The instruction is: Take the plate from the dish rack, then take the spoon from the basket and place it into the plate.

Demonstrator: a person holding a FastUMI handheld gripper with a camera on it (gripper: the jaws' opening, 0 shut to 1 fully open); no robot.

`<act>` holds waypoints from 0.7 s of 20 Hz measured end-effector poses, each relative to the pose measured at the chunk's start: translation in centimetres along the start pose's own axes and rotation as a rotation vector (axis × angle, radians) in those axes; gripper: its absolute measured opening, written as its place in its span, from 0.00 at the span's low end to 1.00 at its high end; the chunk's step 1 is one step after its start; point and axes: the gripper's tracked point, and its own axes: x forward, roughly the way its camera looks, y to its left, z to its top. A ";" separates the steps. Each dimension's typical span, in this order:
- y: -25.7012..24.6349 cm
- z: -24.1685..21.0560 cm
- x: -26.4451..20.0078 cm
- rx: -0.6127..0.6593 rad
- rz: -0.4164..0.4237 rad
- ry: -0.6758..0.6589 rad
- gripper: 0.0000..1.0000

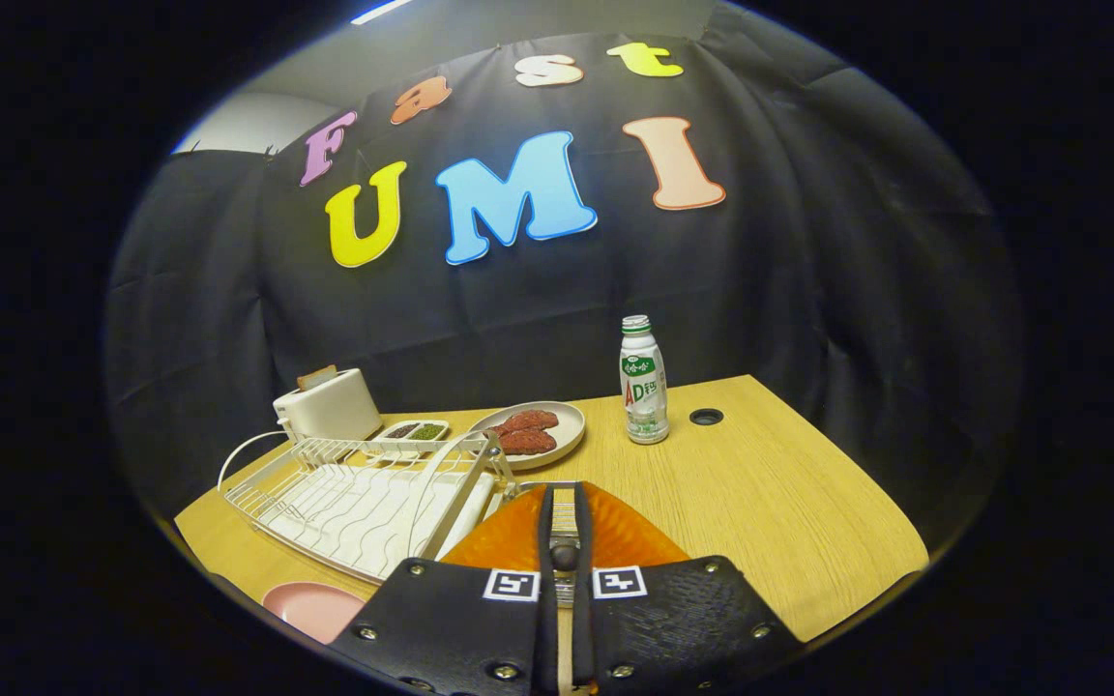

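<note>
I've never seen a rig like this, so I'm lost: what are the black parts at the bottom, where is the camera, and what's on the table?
There is no robot here. A person holds a two-finger claw, and the camera rides on it, looking forward along its black fingers. They are closed on a slim utensil, apparently the spoon, above an orange container. The wooden table also holds a white wire dish rack, a pink plate, a toaster, a two-compartment dish, a beige plate of red food and a bottle.
</note>
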 end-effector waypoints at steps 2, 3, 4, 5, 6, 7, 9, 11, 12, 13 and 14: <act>0.3 0.8 0.0 -0.009 0.000 0.009 0.06; 0.3 0.9 0.0 -0.018 -0.005 0.015 0.06; 0.4 1.3 0.0 -0.021 -0.008 0.019 0.06; 0.1 1.8 -0.2 -0.016 -0.008 0.021 0.06; 0.1 2.1 -0.1 -0.011 -0.012 0.028 0.06; -0.1 2.2 -0.1 -0.006 -0.015 0.028 0.06; -0.3 2.6 0.2 0.005 -0.026 0.029 0.03; -0.3 3.3 0.1 0.010 -0.033 0.034 0.03; -0.3 4.0 0.2 0.000 -0.039 0.026 0.03; -0.2 4.7 0.0 -0.014 -0.041 0.018 0.03; 0.2 5.5 -0.2 -0.029 -0.040 0.013 0.03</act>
